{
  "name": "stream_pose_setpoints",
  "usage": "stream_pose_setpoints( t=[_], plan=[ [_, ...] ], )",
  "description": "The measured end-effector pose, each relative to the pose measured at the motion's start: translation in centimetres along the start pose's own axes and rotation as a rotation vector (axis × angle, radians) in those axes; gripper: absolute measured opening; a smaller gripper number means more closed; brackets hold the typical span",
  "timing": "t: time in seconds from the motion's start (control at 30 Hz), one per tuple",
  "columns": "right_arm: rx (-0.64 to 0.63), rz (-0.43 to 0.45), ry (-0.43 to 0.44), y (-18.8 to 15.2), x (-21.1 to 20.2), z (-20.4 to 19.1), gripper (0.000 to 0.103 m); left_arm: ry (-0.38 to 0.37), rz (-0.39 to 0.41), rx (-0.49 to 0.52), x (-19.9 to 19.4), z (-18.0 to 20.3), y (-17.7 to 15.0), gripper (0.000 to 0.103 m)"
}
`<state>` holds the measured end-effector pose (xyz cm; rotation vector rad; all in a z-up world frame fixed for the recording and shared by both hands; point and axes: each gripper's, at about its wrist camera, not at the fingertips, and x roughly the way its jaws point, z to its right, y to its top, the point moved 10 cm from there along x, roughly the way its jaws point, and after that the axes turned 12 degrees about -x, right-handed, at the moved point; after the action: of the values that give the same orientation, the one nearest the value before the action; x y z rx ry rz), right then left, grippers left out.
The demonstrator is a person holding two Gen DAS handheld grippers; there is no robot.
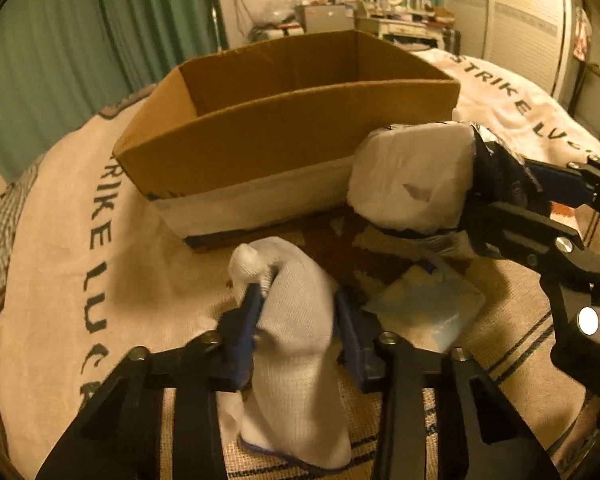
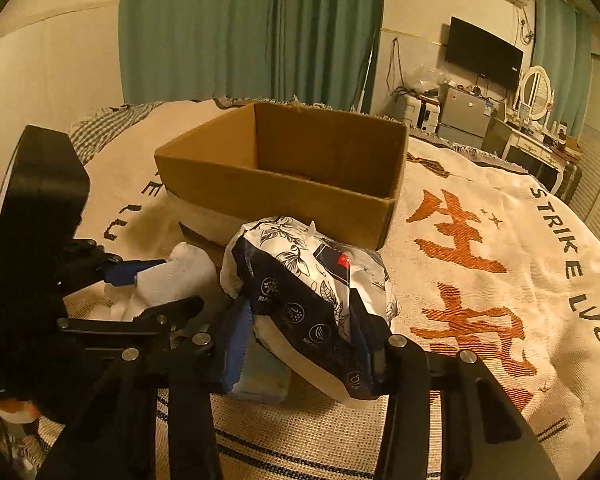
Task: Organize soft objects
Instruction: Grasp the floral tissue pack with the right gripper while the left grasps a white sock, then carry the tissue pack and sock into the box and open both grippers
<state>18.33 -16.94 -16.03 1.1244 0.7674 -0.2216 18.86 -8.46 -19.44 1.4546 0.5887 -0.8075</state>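
An open cardboard box (image 1: 260,132) stands on the bed blanket; it also shows in the right wrist view (image 2: 284,184). My left gripper (image 1: 300,312) is shut on a white knitted cloth (image 1: 296,340), lifted in front of the box; the cloth also shows in the right wrist view (image 2: 180,276). My right gripper (image 2: 304,328) is shut on a soft tissue pack with a black and white floral wrapper (image 2: 312,292), held just before the box's near right corner. From the left wrist view the pack (image 1: 412,176) looks white, with the right gripper (image 1: 496,200) behind it.
A pale blue soft packet (image 1: 428,312) lies on the blanket under the pack, also in the right wrist view (image 2: 264,376). The blanket (image 2: 480,264) carries orange characters and black lettering. Green curtains (image 2: 240,28) and a dresser (image 2: 536,144) stand beyond the bed.
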Motion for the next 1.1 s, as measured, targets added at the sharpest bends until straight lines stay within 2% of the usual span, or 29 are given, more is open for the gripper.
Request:
stream_pose_setpoints(
  t=[0.03, 0.17, 0.43, 0.73, 0.9, 1.1],
  plan=[
    [0.006, 0.004, -0.002, 0.1, -0.2, 0.2, 0.044, -0.006, 0.001, -0.004, -0.2, -0.1, 0.0, 0.028],
    [0.023, 0.022, -0.005, 0.7, -1.5, 0.5, 0.044, -0.023, 0.019, -0.036, -1.6, -0.5, 0.2, 0.026],
    [-0.017, 0.075, -0.041, 3.6, -5.7, 0.2, 0.044, -0.04, 0.128, -0.04, -7.1, -1.7, 2.9, 0.025],
    [-0.067, 0.168, -0.065, 11.1, -9.4, 1.3, 0.044, -0.039, 0.256, -0.06, -12.5, -3.6, 9.8, 0.025],
    [-0.083, 0.204, -0.054, 15.7, -8.4, 2.8, 0.044, -0.015, 0.318, -0.063, -12.3, -4.4, 14.3, 0.025],
    [-0.071, 0.195, -0.05, 19.4, -3.9, 5.7, 0.044, -0.025, 0.307, -0.084, -7.8, -4.7, 18.3, 0.025]
  ],
)
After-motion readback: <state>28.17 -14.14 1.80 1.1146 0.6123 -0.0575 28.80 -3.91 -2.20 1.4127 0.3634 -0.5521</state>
